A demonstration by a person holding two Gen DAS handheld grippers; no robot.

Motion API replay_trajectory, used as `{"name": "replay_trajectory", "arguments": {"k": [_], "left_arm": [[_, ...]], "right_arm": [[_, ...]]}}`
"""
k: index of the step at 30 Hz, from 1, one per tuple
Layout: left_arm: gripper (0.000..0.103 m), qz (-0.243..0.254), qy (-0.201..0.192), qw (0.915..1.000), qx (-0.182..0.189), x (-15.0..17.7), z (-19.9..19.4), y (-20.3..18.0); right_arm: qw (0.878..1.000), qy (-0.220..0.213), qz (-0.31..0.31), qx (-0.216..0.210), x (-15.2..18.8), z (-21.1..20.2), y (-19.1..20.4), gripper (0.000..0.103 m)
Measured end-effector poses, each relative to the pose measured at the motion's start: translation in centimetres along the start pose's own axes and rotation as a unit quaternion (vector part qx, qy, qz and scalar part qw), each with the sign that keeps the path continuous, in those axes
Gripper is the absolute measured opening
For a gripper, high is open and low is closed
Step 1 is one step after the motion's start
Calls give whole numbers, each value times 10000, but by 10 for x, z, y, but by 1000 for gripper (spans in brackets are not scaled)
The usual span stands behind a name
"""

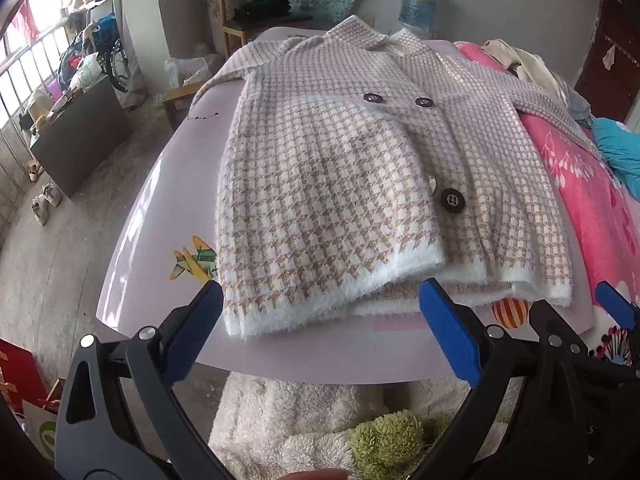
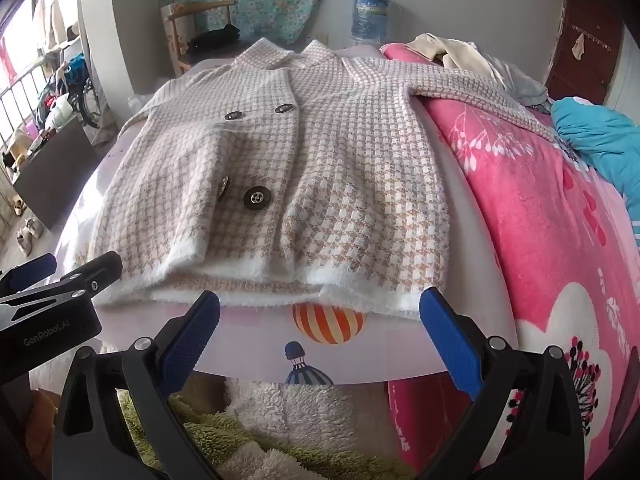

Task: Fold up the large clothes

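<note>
- The left gripper (image 1: pixel 320 312) has its blue pads spread wide with nothing between them; the left pad sits just at the near-left hem corner, though contact is hard to judge
- The right gripper (image 2: pixel 320 320) is likewise spread wide and empty, its pads low in front of the hem
- Just ahead of both lies the houndstooth coat (image 2: pixel 280 152), front up on a pale board (image 1: pixel 168 184) with dark buttons (image 2: pixel 253 198) showing
- Under the hem a striped balloon print (image 2: pixel 328 322) is half hidden
- Beyond the right claw, the coat's far sleeve runs onto the pink blanket (image 2: pixel 540 220), its cuff lost among a clothes pile (image 2: pixel 480 60)
- The other sleeve drops off the board's far-left edge, cut from sight
- Below the claws, a fleecy white and green fabric (image 1: pixel 304 428) is partly covered by the gripper frames
</note>
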State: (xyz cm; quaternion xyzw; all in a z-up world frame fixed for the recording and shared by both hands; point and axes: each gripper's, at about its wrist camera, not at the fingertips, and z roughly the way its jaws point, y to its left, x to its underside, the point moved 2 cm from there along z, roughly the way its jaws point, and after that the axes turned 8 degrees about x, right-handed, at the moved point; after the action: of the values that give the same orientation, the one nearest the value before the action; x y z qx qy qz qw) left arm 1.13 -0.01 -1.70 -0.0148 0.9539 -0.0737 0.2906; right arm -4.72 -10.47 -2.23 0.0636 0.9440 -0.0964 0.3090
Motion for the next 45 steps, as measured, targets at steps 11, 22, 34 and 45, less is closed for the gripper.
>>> {"name": "replay_trajectory", "arguments": {"k": [11,22,34,45], "left_arm": [[95,-20,-21,10000,17,0,0,0],[95,-36,-38,10000,22,-5,-5,5],[95,-33,-63,10000,23,-2,-9,8],[95,-34,-84,10000,21,-1,-9,8]], "right_arm": [[10000,48,6,-41,0,-1,2,98],[10000,35,10,-50,2,-3,2,98],[10000,39,18,-49,-1,-5,2,98],[10000,35,11,-55,-1,-6,1,98]]}}
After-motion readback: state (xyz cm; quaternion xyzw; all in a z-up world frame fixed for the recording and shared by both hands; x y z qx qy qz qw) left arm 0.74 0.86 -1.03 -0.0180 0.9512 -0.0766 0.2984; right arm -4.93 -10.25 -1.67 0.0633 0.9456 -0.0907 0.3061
